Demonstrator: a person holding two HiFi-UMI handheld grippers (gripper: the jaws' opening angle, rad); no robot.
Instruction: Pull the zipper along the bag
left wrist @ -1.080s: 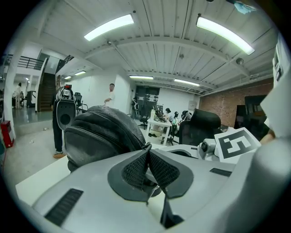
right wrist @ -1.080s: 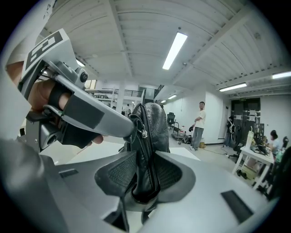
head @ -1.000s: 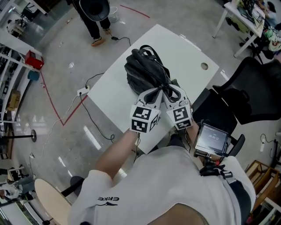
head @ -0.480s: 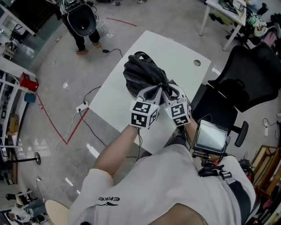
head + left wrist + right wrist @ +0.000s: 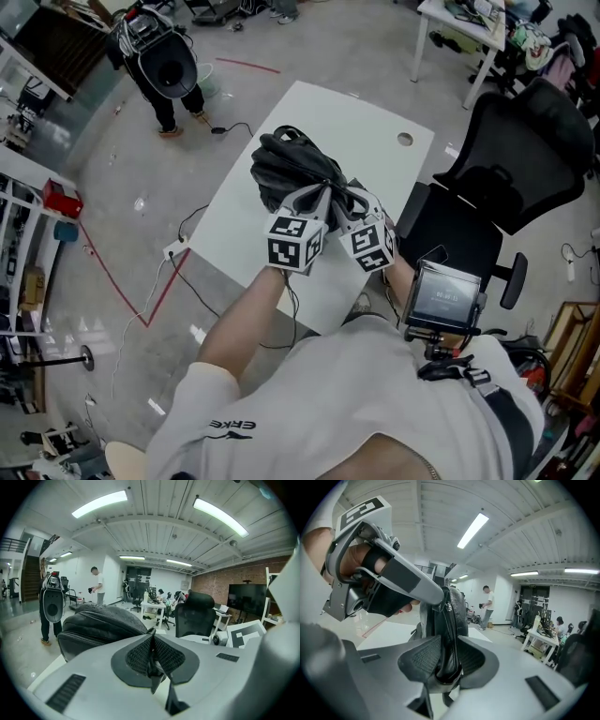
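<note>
A black backpack (image 5: 286, 169) lies on the white table (image 5: 366, 122). Both grippers meet at its near end. My left gripper (image 5: 323, 193) is shut, its pads (image 5: 140, 656) pressed together on a thin dark zipper pull (image 5: 151, 632). In the right gripper view, the left gripper's tip (image 5: 439, 595) sits at the slider on the zipper line (image 5: 450, 620). My right gripper (image 5: 446, 662) is shut on a black fold of the bag's edge just below it. The backpack (image 5: 96, 625) bulges beyond the left jaws. How far the zipper is open cannot be told.
A black office chair (image 5: 511, 159) stands at the table's right side. A person with a round black device (image 5: 169, 70) stands on the floor at the far left. A cable and a power strip (image 5: 176, 249) lie on the floor beside the table. The table has a cable hole (image 5: 404, 140).
The head view has shifted, so bag and table sit higher and more to the left. Both grippers keep their hold at the bag's near end; no slide of the zipper shows.
</note>
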